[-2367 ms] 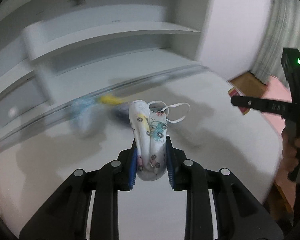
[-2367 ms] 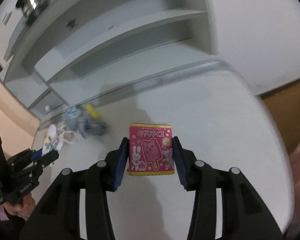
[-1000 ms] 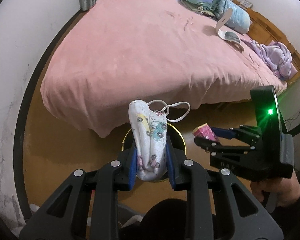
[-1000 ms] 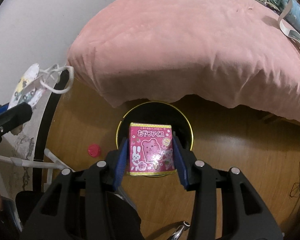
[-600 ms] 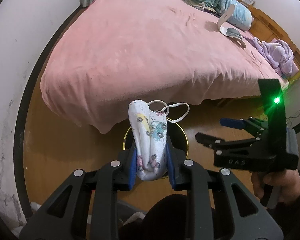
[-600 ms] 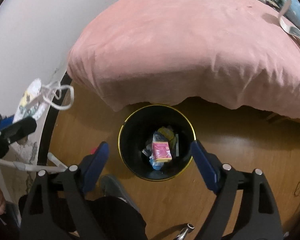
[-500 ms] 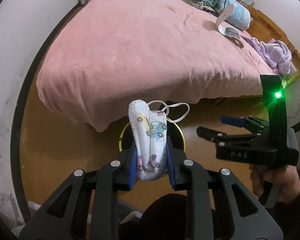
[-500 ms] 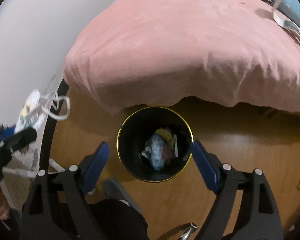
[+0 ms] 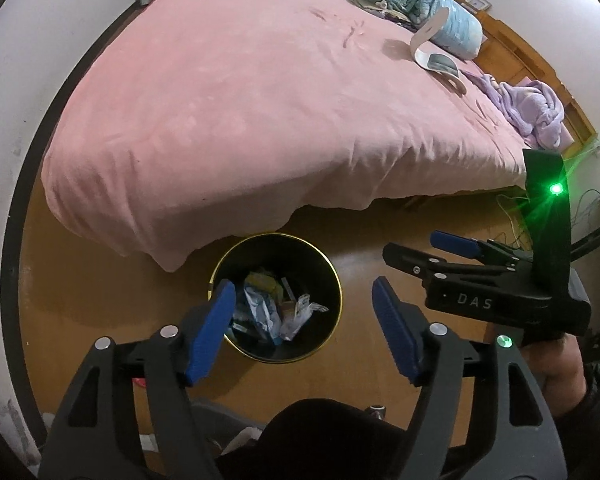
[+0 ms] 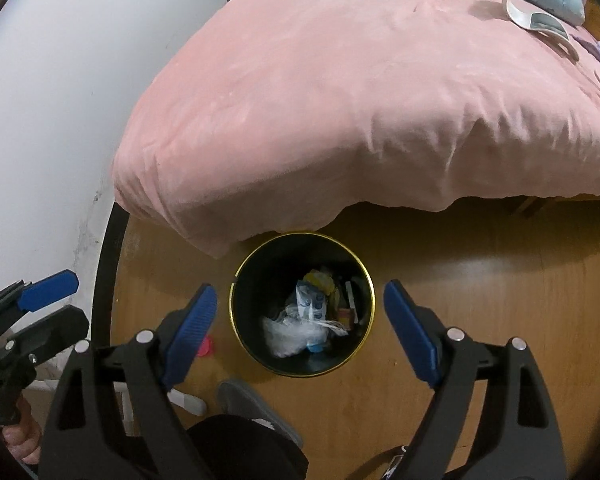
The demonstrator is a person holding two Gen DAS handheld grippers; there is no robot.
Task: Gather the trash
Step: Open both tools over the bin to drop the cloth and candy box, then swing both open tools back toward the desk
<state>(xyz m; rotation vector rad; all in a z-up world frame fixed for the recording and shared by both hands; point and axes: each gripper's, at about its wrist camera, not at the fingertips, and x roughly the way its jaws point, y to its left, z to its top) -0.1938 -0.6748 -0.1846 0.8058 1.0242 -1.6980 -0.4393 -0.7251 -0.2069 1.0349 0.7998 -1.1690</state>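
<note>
A black trash bin with a gold rim (image 9: 333,276) (image 10: 366,272) stands on the wooden floor at the bed's corner. It holds several pieces of trash, with the white face mask (image 9: 300,314) (image 10: 288,334) on top. My left gripper (image 9: 302,330) is open and empty above the bin. My right gripper (image 10: 300,326) is open and empty, also above the bin. The right gripper shows at the right of the left wrist view (image 9: 424,246); the left gripper shows at the left of the right wrist view (image 10: 56,306).
A bed with a pink blanket (image 9: 260,92) (image 10: 360,92) overhangs the bin's far side. A white wall (image 10: 52,92) is on the left. A red cap (image 10: 206,347) lies on the floor left of the bin. The person's slipper (image 10: 256,404) is near it.
My left gripper has opened and the face mask has dropped into the bin. The right gripper let the pink box fall in earlier and stays open.
</note>
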